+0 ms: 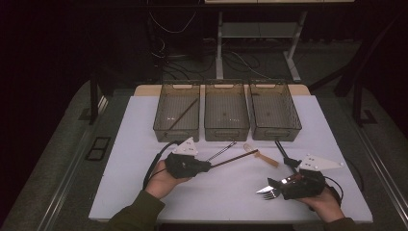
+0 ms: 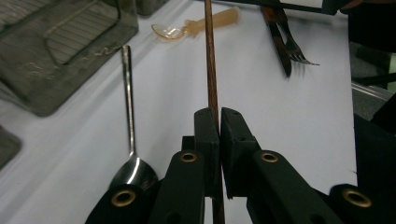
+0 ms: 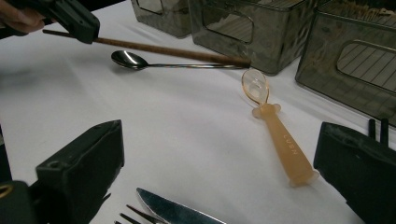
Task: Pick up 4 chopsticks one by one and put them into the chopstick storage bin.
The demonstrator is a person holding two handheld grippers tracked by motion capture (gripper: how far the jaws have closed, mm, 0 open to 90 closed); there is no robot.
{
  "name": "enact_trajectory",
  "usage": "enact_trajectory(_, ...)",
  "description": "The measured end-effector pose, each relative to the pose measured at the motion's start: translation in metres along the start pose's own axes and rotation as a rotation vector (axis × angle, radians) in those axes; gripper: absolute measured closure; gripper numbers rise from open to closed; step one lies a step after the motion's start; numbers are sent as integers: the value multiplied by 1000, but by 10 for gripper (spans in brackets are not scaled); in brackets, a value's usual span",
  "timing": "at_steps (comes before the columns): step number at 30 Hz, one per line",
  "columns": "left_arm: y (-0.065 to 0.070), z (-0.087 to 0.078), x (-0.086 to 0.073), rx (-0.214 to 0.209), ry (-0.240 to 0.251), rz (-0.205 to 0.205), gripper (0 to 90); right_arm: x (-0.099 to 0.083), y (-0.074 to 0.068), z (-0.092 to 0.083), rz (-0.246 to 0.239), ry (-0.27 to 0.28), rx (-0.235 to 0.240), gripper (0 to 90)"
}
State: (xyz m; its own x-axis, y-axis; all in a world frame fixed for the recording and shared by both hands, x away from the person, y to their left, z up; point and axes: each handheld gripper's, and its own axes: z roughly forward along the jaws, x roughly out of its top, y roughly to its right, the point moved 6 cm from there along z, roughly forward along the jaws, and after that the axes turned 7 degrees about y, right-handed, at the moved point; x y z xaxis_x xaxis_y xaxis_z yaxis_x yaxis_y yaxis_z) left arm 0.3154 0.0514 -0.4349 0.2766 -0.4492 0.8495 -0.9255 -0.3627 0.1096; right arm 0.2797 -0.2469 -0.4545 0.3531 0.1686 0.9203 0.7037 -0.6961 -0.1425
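Now, line by line, from the jaws outward.

Left jaws: the left gripper [image 2: 218,140] is pinching a brown chopstick [image 2: 211,70], its two black jaws closing narrowly on the stick near one end, at lower centre of the left gripper view.

Chopstick axis: in the high view the chopstick [image 1: 235,159] is running from the left gripper [image 1: 208,166] at centre-left up and rightward, its free tip pointing toward the middle bin [image 1: 226,126]; it appears to be hanging slightly clear of the white table [image 1: 144,192], though I cannot tell for sure.

Right jaws: the right gripper [image 3: 219,177] is standing wide apart and holding nothing, its jaws framing the bottom corners of the right gripper view.

Under the right jaws: a knife [image 3: 177,212] and a fork [image 1: 272,194] are lying at the bottom edge, just beside each other.

Beyond the jaws: a metal spoon [image 3: 140,61] is lying just under the lifted chopstick, and a translucent orange spoon [image 3: 275,133] is lying at centre right, bowl toward the bins.

Right of centre: dark utensils [image 1: 284,155], including another fork, are lying in front of the right bin [image 1: 273,130].

Done so far, as a guess: one chopstick-like stick [image 1: 183,114] is already lying diagonally in the left bin [image 1: 163,126], so sorting seems to be starting.

Left to do: the held chopstick and all the cutlery on the table are still waiting outside the bins.
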Motion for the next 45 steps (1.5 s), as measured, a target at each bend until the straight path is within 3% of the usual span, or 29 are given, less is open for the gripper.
enact_trajectory(15,-18,-27,3,57,43,-23,854,-1,0,1,-4,-5,2,21)
enact_trajectory(36,-53,-63,4,181,84,-63,854,-1,0,2,-3,-10,2,21)
enact_trajectory(45,-74,-74,8,259,94,-101,854,-2,1,1,17,-4,-1,21)
